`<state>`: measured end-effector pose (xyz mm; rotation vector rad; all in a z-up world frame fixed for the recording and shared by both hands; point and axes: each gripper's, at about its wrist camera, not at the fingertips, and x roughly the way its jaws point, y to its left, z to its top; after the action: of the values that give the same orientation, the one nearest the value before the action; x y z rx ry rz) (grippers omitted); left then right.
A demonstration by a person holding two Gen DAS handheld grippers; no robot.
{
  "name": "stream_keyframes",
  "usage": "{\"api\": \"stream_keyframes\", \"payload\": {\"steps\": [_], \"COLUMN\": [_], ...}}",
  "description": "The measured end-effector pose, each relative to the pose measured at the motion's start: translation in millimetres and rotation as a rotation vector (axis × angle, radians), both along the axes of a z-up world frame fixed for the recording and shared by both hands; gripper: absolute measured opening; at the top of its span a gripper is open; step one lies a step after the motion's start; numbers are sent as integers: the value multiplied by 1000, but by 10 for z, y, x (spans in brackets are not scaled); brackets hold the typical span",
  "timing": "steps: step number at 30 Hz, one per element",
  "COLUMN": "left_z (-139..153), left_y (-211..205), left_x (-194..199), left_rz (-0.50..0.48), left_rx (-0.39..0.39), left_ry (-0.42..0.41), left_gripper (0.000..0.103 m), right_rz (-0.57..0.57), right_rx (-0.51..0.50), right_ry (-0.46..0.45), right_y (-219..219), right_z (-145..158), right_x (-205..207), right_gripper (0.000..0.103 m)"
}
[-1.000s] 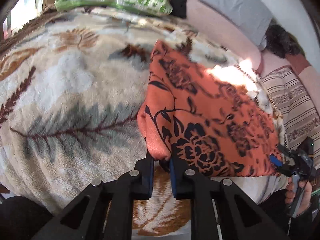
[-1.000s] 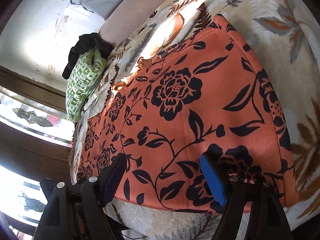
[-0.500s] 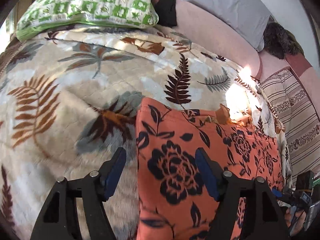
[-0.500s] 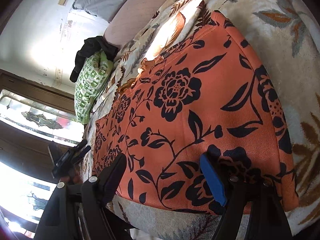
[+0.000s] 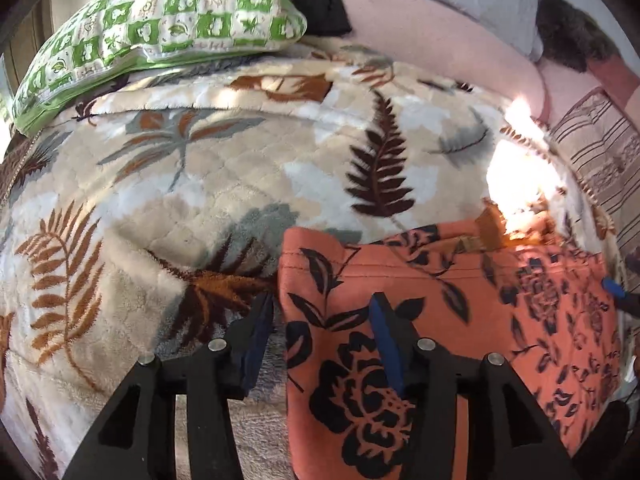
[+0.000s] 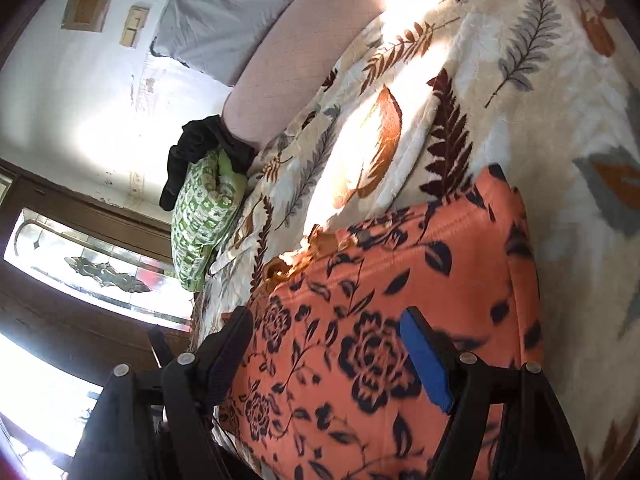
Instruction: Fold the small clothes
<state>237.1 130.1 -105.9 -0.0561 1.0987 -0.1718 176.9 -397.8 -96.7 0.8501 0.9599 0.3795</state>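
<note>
You have a leaf-print blanket (image 5: 240,184) over the bed, a green checked pillow (image 5: 160,28) at its far edge, a black cloth (image 6: 196,152) against that pillow, and a grey pillow (image 6: 224,12) beyond.

We are seeing an orange garment (image 5: 460,320) of matt, soft cloth with a fine nap, lying on a thick fleece blanket (image 5: 200,184) that is looking plush and quilted. The green pillow (image 5: 160,28) is showing smooth cotton-like cloth. The gripper fingers (image 5: 394,344) are looking like matt black plastic with blue pads and shiny metal pins.
</note>
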Motion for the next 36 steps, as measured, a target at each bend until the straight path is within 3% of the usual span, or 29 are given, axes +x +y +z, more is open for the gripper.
{"api": "stream_keyframes", "payload": {"steps": [2,4,5,8,11,13,15,17,19,20,22,25,30,33,36], "left_z": [-75,1,65,274,524,653,668,488,83,-30,94,386,581,544,513], "left_y": [94,160,174,248,297,235,121,-7,-86,-53,12,-14,-207,-279,-324], "left_x": [113,99,54,-163,-575,-913,-1197,-1336,-1300,-1313,-1387,-1546,-1735,-1783,-1842], "left_rz": [55,97,109,116,110,76,20,-8,-5,4,53,62,27,42,50], "left_rx": [-78,-96,-67,-52,-99,-130,-139,-111,-8,-18,-38,-25,9,19,17], "left_ry": [16,9,-19,-61,-114,-148,-163,-143,-29,-22,-49,-122,-163,-148,-124], "left_gripper": [52,52,52,52,53,62,67,68,71,72,72,71,71,71,71], "right_rz": [-128,-237,-243,-171,-85,-45,-12,8,-70,-146,-242,-202,-81,-81,-192], "right_rx": [-86,69,66,-100,-70,-40,18,62,13,28,166,55,80,45,-13], "right_ry": [101,122,118,45,12,3,-8,0,55,107,108,42,-48,-22,123], "right_y": [-246,-478,-472,-260,-25,139,278,374,259,119,-73,10,311,395,211], "right_z": [-285,-405,-310,87,262,296,270,130,-103,-261,-325,46,329,168,-247], "right_x": [259,267,229,-7,-416,-733,-1023,-1167,-1216,-1248,-1378,-1502,-1567,-1434,-1348], "right_gripper": [76,73,75,75,76,76,78,80,80,77,78,80,83,84,84]}}
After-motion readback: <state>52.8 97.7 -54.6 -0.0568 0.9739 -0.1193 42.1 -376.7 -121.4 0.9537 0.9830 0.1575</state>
